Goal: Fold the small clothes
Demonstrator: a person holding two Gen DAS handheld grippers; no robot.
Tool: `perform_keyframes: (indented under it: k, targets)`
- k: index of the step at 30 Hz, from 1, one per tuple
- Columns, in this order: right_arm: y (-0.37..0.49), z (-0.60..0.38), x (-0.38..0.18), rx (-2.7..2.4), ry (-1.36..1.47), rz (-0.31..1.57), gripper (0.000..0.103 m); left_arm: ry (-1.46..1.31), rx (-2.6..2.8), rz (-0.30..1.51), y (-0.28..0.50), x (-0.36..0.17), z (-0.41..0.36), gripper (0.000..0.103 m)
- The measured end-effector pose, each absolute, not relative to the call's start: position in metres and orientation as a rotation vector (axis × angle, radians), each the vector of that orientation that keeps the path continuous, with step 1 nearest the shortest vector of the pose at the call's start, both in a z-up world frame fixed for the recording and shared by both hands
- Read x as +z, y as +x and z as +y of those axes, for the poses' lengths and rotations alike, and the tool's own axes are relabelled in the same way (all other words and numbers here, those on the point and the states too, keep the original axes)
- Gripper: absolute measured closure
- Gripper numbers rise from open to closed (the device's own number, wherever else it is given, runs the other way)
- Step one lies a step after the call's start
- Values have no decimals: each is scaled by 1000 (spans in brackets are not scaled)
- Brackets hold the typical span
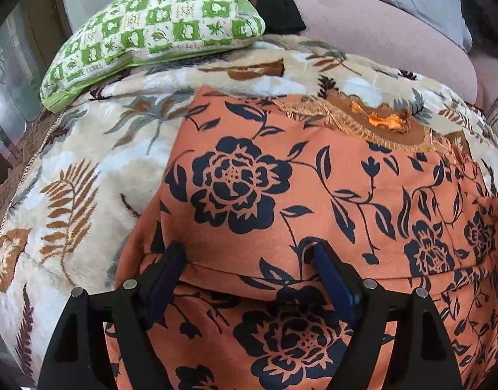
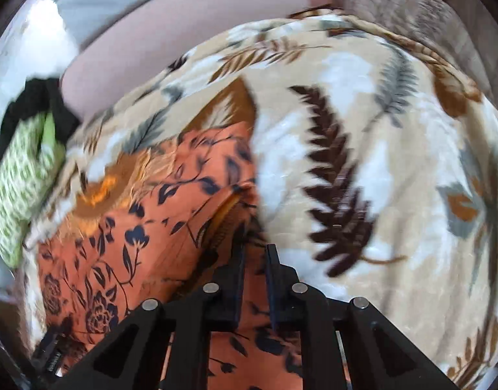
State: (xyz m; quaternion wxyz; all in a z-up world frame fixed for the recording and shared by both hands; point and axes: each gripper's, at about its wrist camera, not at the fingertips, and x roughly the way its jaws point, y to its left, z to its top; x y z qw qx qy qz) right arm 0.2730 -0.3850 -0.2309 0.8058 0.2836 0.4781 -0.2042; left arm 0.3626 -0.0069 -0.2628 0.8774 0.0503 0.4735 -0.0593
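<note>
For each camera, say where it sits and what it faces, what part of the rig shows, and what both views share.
Left wrist: sits on the left claw, looks steeply down on the orange flowered garment, green pillow beyond; its jaws stand wide open over a fold.
Right wrist: sits on the right claw, looks down at the garment's edge and the leaf-print blanket; picture blurred, jaws nearly together over the cloth.
Shared: garment, blanket, pillow, black cloth.

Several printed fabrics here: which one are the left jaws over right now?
The orange cloth with dark blue roses. The beige leaf blanket lies under it, and the green-checked pillow sits farther back.
</note>
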Motion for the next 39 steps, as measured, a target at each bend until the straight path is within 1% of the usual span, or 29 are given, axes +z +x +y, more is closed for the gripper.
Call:
perform_keyframes:
  k: [3,7,12,15,17,20,21,22,24,27,31,33,35,39]
  targets:
    - [262,-375,-210,-444,516,970,88,127,-99,956,360,-257,-8,21]
    - [242,-360,-181,-455,418,836,88,138,-87,941,360,-257,-10,21]
    - [253,-355,-201,-220,534,887,88,163,-62,895,356,-252,-16,21]
    - [252,-348,-211,-158,536,866,88,185,-69,868,351,-249,-22,21]
    - [254,-344,-217,-113,515,858,88,227,-85,882,350,-254,-29,19]
    - [266,-349,-245,-142,477,966,88,265,-80,942,356,-269,-36,19]
    - [265,-356,-256,-133,524,992,87,258,-78,946,358,-271,-35,19]
    - [262,-362,-259,-113,573,977,87,245,-75,949,359,-271,-34,18]
    - [260,-368,-259,-99,605,973,87,203,-63,967,362,-271,-28,16]
    - [263,-364,-248,-114,570,994,87,161,-52,981,364,-273,-23,16]
    - [271,-362,-225,-129,529,915,87,181,-44,973,361,-274,-27,16]
    - [281,-364,-223,-125,532,916,87,174,-50,973,361,-275,-27,15]
    - [290,-365,-227,-142,540,933,87,155,-53,981,363,-276,-23,14]
    - [308,-370,-264,-142,576,1055,86,180,-55,962,362,-281,-27,8]
